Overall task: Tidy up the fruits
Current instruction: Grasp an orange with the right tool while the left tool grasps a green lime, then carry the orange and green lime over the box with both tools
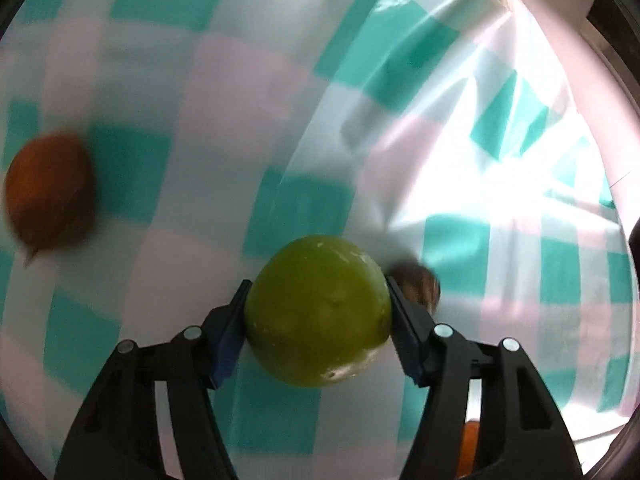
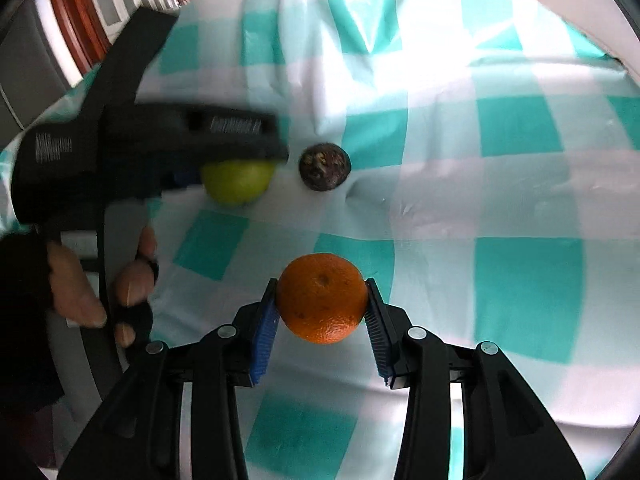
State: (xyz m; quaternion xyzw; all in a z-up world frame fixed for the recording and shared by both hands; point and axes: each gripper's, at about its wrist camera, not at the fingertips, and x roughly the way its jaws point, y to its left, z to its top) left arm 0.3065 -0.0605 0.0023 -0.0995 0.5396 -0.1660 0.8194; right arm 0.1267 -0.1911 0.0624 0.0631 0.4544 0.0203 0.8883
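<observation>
My left gripper (image 1: 318, 292) is shut on a green apple (image 1: 318, 312), held just over the teal-and-white checked cloth; the apple (image 2: 236, 182) and that gripper (image 2: 224, 168) also show in the right wrist view. My right gripper (image 2: 322, 292) is shut on an orange (image 2: 322, 298). A dark brown round fruit (image 2: 325, 167) lies on the cloth just right of the apple; it shows behind the left gripper's right finger (image 1: 416, 282). A blurred orange-brown fruit (image 1: 50, 192) lies at the far left in the left wrist view.
The checked cloth (image 2: 520, 280) covers the table and is creased toward the back. The table's edge and a wooden door frame (image 2: 76, 12) are at the far left. A hand (image 2: 80, 288) holds the left gripper's handle.
</observation>
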